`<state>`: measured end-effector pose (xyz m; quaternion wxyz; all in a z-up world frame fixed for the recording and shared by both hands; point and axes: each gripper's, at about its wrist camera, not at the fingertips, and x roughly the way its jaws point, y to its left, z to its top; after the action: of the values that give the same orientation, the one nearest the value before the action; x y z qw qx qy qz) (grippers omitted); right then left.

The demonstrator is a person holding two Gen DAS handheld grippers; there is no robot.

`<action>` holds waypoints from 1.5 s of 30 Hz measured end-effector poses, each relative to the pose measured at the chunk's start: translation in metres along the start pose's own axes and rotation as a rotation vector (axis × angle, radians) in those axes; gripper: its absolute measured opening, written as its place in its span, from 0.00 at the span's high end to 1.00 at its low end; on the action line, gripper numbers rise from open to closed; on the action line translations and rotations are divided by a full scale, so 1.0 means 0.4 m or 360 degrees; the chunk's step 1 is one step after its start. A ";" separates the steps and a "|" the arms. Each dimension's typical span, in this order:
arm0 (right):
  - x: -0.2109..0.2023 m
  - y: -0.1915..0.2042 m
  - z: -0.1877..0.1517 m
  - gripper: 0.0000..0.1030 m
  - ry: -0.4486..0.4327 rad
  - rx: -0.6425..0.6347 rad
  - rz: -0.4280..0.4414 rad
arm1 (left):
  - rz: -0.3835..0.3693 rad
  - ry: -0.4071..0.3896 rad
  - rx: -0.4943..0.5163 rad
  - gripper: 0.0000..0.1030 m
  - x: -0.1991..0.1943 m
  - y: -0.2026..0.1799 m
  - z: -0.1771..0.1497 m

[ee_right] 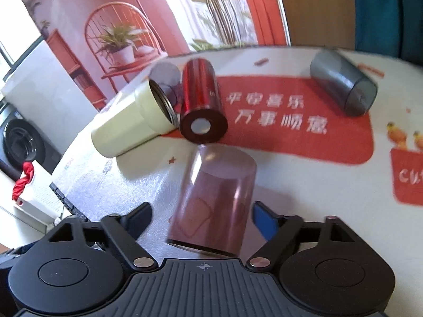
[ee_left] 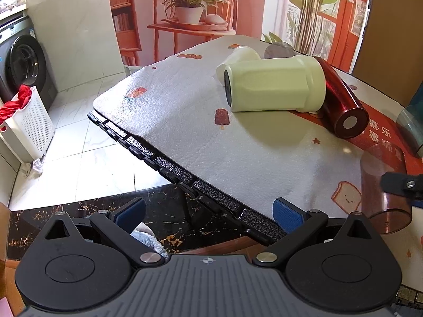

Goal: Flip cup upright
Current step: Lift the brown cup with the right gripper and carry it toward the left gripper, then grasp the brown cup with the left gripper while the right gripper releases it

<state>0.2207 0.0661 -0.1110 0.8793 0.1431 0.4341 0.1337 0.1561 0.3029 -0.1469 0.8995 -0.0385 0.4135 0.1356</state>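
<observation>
The right tongs (ee_right: 202, 220) stand apart around a translucent brown cup (ee_right: 214, 200), mouth-down on the surface (ee_right: 304, 185); contact is unclear. The left tongs (ee_left: 208, 215) gape empty, a pale green cup (ee_left: 275, 87) lying ahead.

Brown cup (ee_right: 214, 206): see-through, reddish-brown tint.
Green cup (ee_left: 275, 87): pale green, dark base disc, dark inside.
Red cup (ee_right: 202, 103): glossy metallic red, pale round spot on end.
Grey cup (ee_right: 343, 84): smoky translucent grey.
White cup (ee_left: 239, 58): cream.
Cloth (ee_left: 185, 121) on counter: white, printed with popsicle, toast slice, small stars; big red panel with white characters.
Left gripper (ee_left: 208, 214): black, blue pads.
Laundry basket (ee_left: 29, 129): white, perforated, red fabric inside.
</observation>
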 end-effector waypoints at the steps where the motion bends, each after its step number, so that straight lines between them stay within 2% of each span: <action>1: -0.014 -0.006 0.000 0.12 -0.0019 -0.0008 -0.0004 | 0.0003 -0.0002 0.0000 0.00 -0.002 -0.002 -0.001; 3: -0.042 -0.022 -0.004 0.00 -0.0060 -0.0030 -0.0030 | -0.0003 0.0003 -0.0010 0.00 -0.005 -0.004 -0.005; 10: -0.126 -0.115 -0.029 0.00 -0.0203 -0.0036 -0.0180 | -0.0017 0.0015 0.0040 0.00 -0.016 -0.028 -0.020; 16: -0.151 -0.205 -0.044 0.00 -0.0277 0.0071 -0.0329 | 0.0045 0.0028 0.0110 0.00 -0.028 -0.063 -0.016; 22: -0.139 -0.256 -0.049 0.00 -0.0273 0.0119 -0.0392 | 0.0009 0.0025 0.0110 0.00 -0.040 -0.103 0.019; 26: -0.125 -0.245 -0.055 0.00 -0.0293 -0.0004 -0.0516 | -0.0054 -0.0006 0.0106 0.01 -0.053 -0.149 0.045; 32: -0.108 -0.242 -0.068 0.00 -0.0391 -0.0247 -0.0666 | -0.0216 -0.0092 0.0126 0.01 -0.079 -0.230 0.090; 41: -0.095 -0.273 -0.072 0.00 -0.0387 -0.0226 -0.0641 | -0.0381 -0.0047 0.0290 0.01 -0.044 -0.394 0.118; 45: -0.102 -0.282 -0.076 0.00 -0.0406 -0.0198 -0.0559 | -0.0383 0.0034 0.0342 0.01 0.000 -0.445 0.109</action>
<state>0.1848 -0.0485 -0.1407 0.9441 0.0264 0.3284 -0.0142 0.2371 0.1400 -0.1258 0.9038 0.0073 0.4276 -0.0185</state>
